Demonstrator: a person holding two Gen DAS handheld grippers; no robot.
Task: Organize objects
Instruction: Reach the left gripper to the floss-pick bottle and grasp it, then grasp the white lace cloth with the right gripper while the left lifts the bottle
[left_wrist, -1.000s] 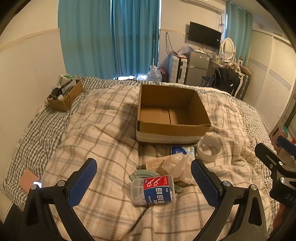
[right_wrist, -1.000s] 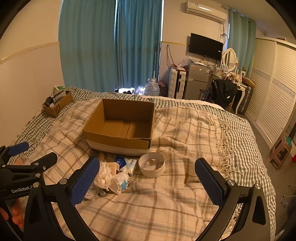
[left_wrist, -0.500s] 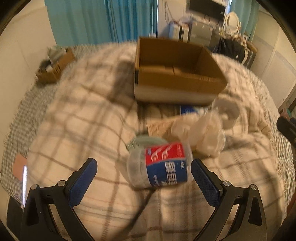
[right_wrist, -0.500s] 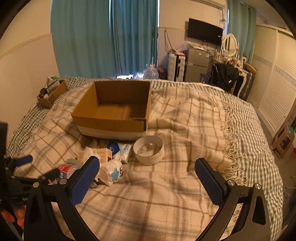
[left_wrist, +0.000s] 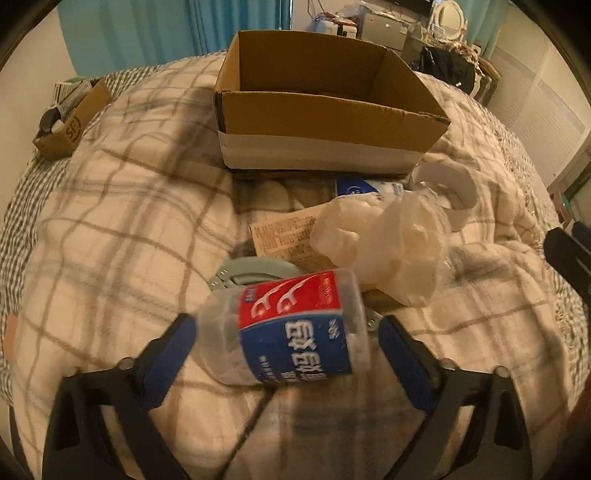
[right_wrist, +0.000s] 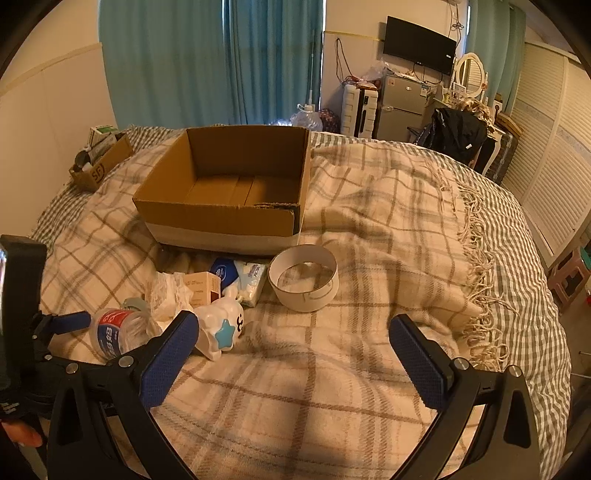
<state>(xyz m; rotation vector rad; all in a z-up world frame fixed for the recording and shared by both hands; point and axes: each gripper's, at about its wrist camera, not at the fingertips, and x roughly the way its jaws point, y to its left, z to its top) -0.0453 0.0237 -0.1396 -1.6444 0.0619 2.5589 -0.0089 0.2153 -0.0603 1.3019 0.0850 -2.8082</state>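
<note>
A clear plastic jar with a red and blue label (left_wrist: 291, 328) lies on its side on the plaid blanket, between the open fingers of my left gripper (left_wrist: 286, 347); it also shows in the right wrist view (right_wrist: 116, 332). An open cardboard box (left_wrist: 321, 107) stands behind, empty inside in the right wrist view (right_wrist: 229, 188). Between jar and box lie a crumpled plastic bag (left_wrist: 384, 243), a small carton (left_wrist: 288, 236), a tissue pack (right_wrist: 251, 280), a white toy with a blue star (right_wrist: 221, 328) and a white ring (right_wrist: 303, 277). My right gripper (right_wrist: 291, 354) is open and empty above the blanket.
A small cardboard box (right_wrist: 99, 162) with items sits at the far left of the bed. A grey clip (left_wrist: 251, 271) lies under the jar. The blanket's fringe (right_wrist: 476, 258) marks its right edge. Furniture, a fridge and wardrobe stand beyond the bed.
My left gripper has moved forward and down until the jar lies between its open fingers. My right gripper has shifted slightly nearer the pile.
</note>
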